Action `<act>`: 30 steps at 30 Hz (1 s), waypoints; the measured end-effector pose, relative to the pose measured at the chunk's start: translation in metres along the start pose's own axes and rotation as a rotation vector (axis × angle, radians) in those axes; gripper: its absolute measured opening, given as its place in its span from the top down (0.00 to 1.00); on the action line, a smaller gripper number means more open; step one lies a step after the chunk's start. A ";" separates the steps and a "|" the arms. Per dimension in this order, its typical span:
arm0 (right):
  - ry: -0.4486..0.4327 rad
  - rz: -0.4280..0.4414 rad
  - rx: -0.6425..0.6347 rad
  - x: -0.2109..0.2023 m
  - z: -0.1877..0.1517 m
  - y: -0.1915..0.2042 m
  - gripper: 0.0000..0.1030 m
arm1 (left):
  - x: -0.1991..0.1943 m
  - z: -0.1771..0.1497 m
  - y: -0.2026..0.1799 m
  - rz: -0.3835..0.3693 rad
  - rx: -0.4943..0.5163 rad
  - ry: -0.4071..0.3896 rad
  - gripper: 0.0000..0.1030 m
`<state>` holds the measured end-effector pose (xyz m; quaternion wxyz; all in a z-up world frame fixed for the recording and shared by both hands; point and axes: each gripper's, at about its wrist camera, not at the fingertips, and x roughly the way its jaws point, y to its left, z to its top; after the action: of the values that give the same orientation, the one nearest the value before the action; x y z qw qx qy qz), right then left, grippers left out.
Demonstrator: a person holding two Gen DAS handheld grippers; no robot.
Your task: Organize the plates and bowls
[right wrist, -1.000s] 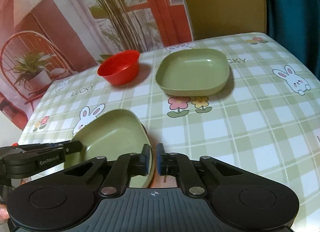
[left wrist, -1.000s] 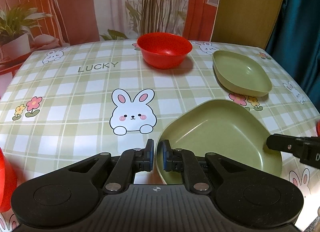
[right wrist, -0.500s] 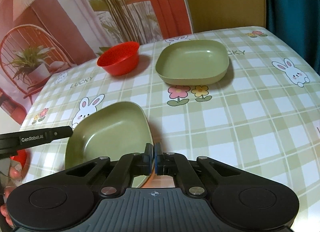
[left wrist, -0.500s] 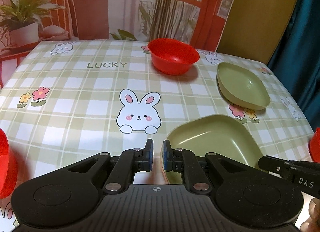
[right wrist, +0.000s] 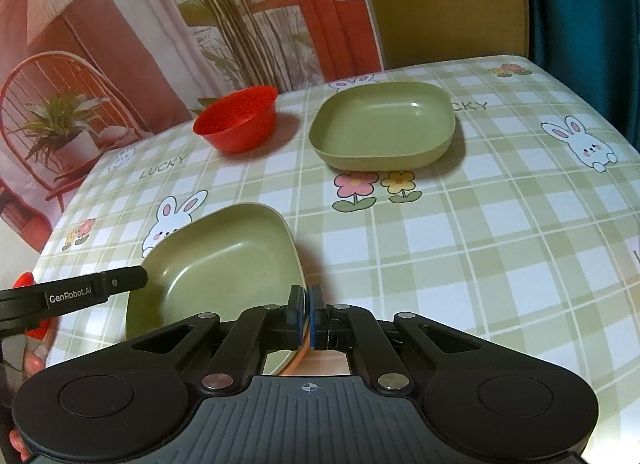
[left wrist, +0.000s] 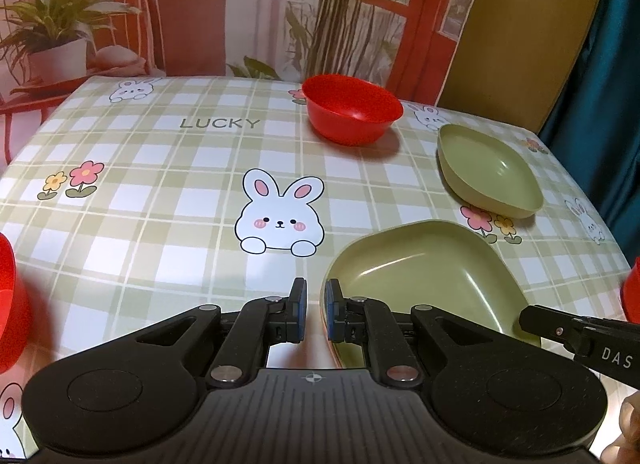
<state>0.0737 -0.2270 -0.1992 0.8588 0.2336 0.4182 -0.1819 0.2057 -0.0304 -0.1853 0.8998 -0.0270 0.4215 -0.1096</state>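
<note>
A green square plate [right wrist: 224, 264] is lifted and tilted over the near table edge. My right gripper [right wrist: 307, 314] is shut on its right rim. In the left wrist view the same plate [left wrist: 424, 284] has its left rim in the narrow gap of my left gripper [left wrist: 313, 312], whose pads do not clamp it. A second green plate [right wrist: 384, 124] lies flat further back; it also shows in the left wrist view [left wrist: 488, 168]. A red bowl [left wrist: 352, 108] stands at the far side, also in the right wrist view [right wrist: 240, 120].
The table has a green checked cloth with rabbits [left wrist: 280, 216]. Another red bowl [left wrist: 10, 304] sits at the near left edge, and a red rim [left wrist: 632, 292] shows at the right edge. A printed backdrop and a teal curtain [left wrist: 612, 84] stand behind.
My right gripper has closed on the plate's rim and lifted it. My left gripper's jaws have opened a little around the left rim. Both views have risen and pulled back.
</note>
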 end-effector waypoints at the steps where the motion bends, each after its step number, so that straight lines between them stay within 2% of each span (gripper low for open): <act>1: -0.003 -0.001 -0.001 0.000 -0.001 0.000 0.98 | 0.000 0.000 -0.001 0.001 0.002 -0.002 0.90; 18: -0.018 0.001 -0.002 -0.001 -0.003 0.001 0.97 | -0.007 -0.005 0.002 0.003 -0.025 -0.031 0.89; 22: -0.019 0.030 0.022 -0.003 -0.002 -0.003 0.93 | -0.014 -0.003 0.005 0.001 -0.036 -0.056 0.89; 27: -0.076 0.031 0.004 -0.013 0.005 -0.004 0.88 | -0.024 0.006 0.006 0.007 -0.021 -0.098 0.89; 29: -0.104 0.025 -0.016 -0.017 0.009 -0.005 0.87 | -0.029 0.011 0.006 0.008 -0.009 -0.120 0.86; 30: -0.117 0.023 -0.022 -0.019 0.012 -0.007 0.87 | -0.033 0.014 0.005 0.007 -0.002 -0.131 0.78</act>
<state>0.0667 -0.2370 -0.1792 0.8863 0.2178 0.3665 -0.1808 0.1969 -0.0185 -0.1526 0.9258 -0.0334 0.3619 -0.1038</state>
